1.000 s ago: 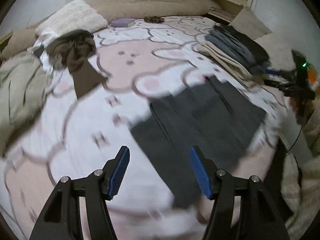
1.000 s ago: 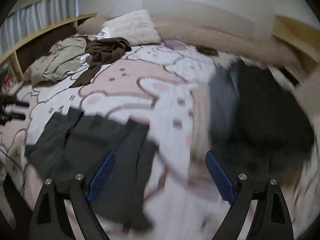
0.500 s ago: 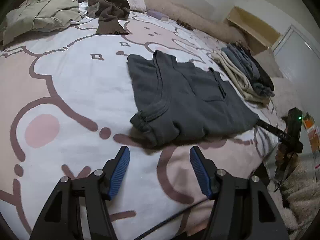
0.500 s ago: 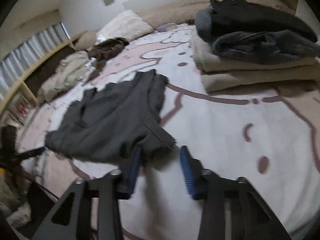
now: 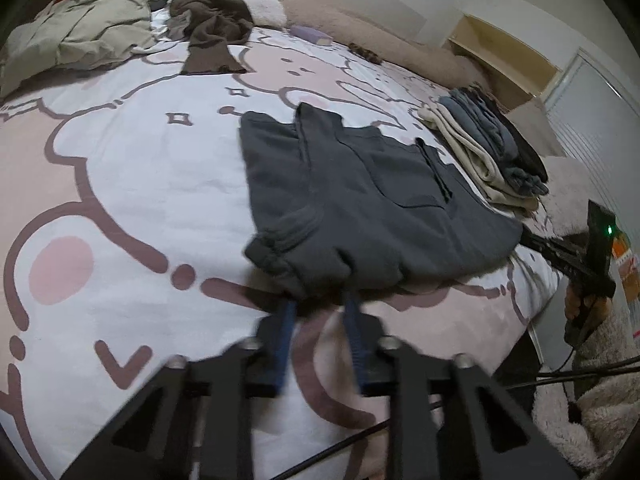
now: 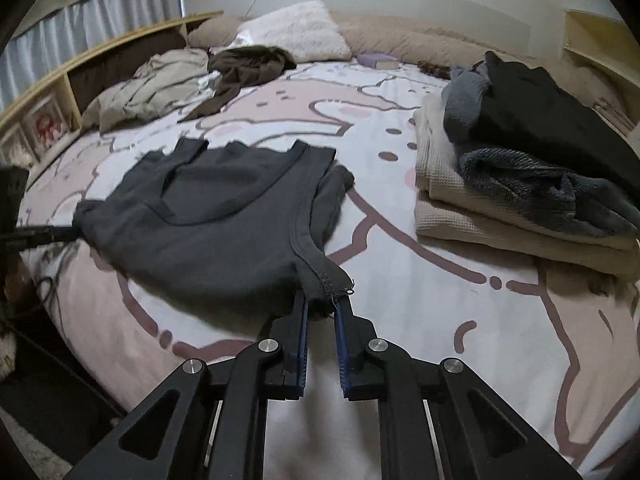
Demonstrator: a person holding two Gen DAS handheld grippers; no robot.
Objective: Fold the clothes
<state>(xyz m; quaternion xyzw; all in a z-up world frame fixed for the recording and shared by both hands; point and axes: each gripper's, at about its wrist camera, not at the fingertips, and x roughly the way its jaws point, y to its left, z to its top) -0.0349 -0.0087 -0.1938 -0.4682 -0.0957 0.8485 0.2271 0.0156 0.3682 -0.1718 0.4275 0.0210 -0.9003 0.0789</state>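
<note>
On the bed (image 5: 120, 184), over a cover printed with pink and brown cartoon outlines, we record one dark grey garment (image 5: 360, 200), laid mostly flat near the bed's edge; its cut is hard for us to make out, though a seamed opening and a bunched sleeve-like flap show. Our left tongs (image 5: 318, 312) have their blue pads drawn close together around the garment's rolled near corner; the frame is blurred there, and the cloth covers the tips, so we read a grip but cannot see the contact itself. Our right tongs (image 6: 322, 312) are nearly closed on the opposite stitched corner (image 6: 326, 280), whose hem with a loose thread hangs over the pad tips. In the left view the right tool's far end (image 5: 588, 256) shows at the garment's other side, partly cut off by the lens rim. Also listed: a folded stack (image 6: 520, 168) of cream, blue-grey and black pieces just beside the garment; an unfolded brown garment (image 6: 248, 68) and a crumpled beige one (image 6: 160, 84) well apart near the pillows (image 6: 296, 32); a small lilac object (image 6: 378, 60), too small to identify; shelving (image 6: 40, 116) along the bed's far side, its contents indistinct.
</note>
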